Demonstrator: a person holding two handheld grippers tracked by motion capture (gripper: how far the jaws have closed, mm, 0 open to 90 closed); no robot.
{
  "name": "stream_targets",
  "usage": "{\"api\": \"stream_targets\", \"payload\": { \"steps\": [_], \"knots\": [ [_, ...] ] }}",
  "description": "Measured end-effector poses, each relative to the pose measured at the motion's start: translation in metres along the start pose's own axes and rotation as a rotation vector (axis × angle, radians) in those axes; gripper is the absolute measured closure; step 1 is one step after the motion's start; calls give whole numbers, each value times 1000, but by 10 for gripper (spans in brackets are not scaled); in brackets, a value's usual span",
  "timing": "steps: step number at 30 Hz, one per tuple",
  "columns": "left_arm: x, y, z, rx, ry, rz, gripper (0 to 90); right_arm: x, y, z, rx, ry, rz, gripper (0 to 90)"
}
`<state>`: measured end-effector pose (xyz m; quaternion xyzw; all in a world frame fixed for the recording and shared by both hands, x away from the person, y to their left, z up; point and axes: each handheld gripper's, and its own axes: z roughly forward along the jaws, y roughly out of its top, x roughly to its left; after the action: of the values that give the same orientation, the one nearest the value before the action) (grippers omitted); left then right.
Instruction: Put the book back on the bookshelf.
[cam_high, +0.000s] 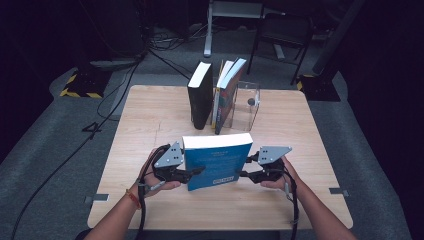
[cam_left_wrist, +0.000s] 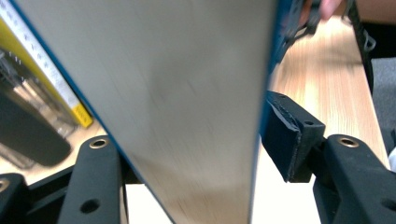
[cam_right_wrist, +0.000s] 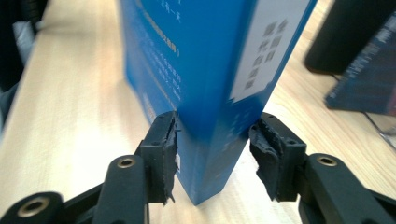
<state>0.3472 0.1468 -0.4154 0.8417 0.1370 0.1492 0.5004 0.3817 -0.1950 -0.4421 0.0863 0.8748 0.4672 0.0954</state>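
The blue book (cam_high: 217, 162) stands upright on the desk (cam_high: 150, 115), near the person's edge and roughly centred between both hands. Its white page block faces upward in the high view, and its cover faces the person.

The left tongs (cam_high: 196, 171) sit at the book's left edge. In the left gripper view, the page edge of the book (cam_left_wrist: 187, 107) lies between the jaws; the right-hand pad stands just beside the cover with a narrow gap, so no clamping pressure is evident. The contact of the other jaw is hidden behind the book.

The right tongs (cam_high: 243, 174) sit at the book's right edge, at the spine. In the right gripper view, the spine end of the book (cam_right_wrist: 210, 116) lies between the jaws: the left pad touches the cover, and the right pad sits at the opposite face.

Farther back on the desk, a black book (cam_high: 200, 95) and a thinner coloured book (cam_high: 227, 95) stand upright against a clear bookend (cam_high: 247, 105).
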Motion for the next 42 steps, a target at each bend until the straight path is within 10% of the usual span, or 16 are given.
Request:
{"api": "stream_targets", "payload": {
  "steps": [9,22,42],
  "knots": [
    [-5,-11,-4,28,-8,-7,327,20,37,-11,-151,69,-44,507],
    [13,-30,8,68,31,-129,250,31,51,-21,-115,-3,-18,610],
    [8,-32,23,131,34,-106,261,28,92,-44,-107,-23,43,556]
  ]
}}
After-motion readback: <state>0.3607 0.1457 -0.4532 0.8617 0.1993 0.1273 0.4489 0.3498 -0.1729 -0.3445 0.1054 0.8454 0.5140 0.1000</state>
